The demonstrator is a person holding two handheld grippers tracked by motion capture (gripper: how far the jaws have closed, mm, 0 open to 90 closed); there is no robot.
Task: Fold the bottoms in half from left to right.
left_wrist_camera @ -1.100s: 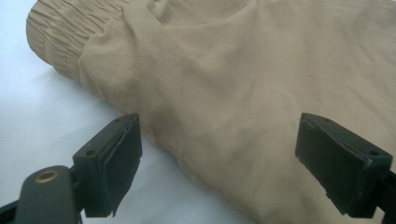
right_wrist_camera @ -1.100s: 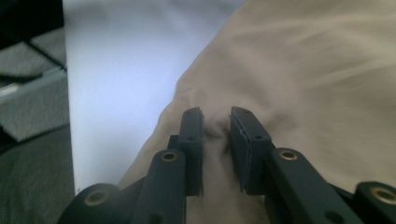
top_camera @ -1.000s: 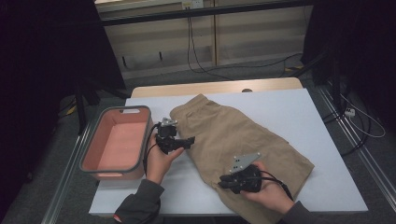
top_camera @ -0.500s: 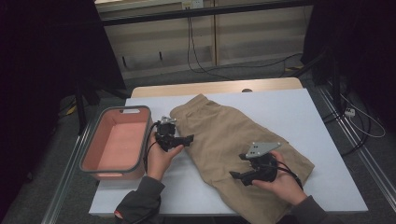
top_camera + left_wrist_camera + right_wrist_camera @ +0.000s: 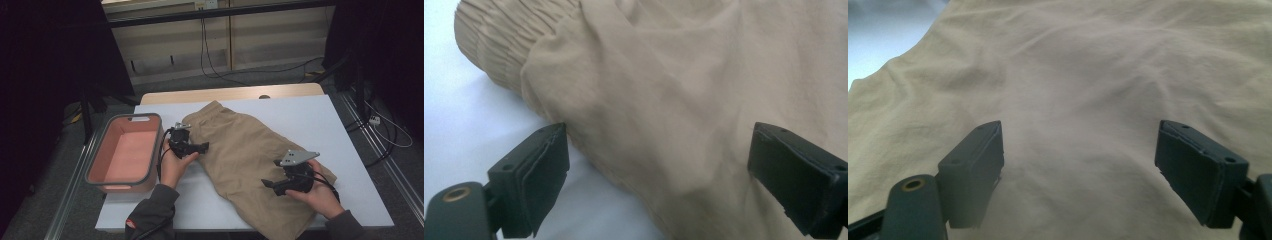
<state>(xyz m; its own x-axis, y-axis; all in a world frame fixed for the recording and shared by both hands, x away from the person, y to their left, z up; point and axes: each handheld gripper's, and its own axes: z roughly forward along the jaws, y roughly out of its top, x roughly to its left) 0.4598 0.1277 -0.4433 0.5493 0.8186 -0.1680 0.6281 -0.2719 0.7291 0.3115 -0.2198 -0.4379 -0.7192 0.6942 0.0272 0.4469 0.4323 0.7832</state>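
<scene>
From above, you see a pink bin (image 5: 125, 152) at the bench's (image 5: 350, 130) left edge, holding nothing visible; your tool views lack it. Tan shorts (image 5: 250, 150) lie spread across the bench's middle. Your left tool (image 5: 197, 146) sits at their left edge near the waistband, jaws released and straddling the fabric edge. Your right tool (image 5: 270, 184) rests over the near right leg; its jaws have just been opening, cloth below them, ungripped.
</scene>
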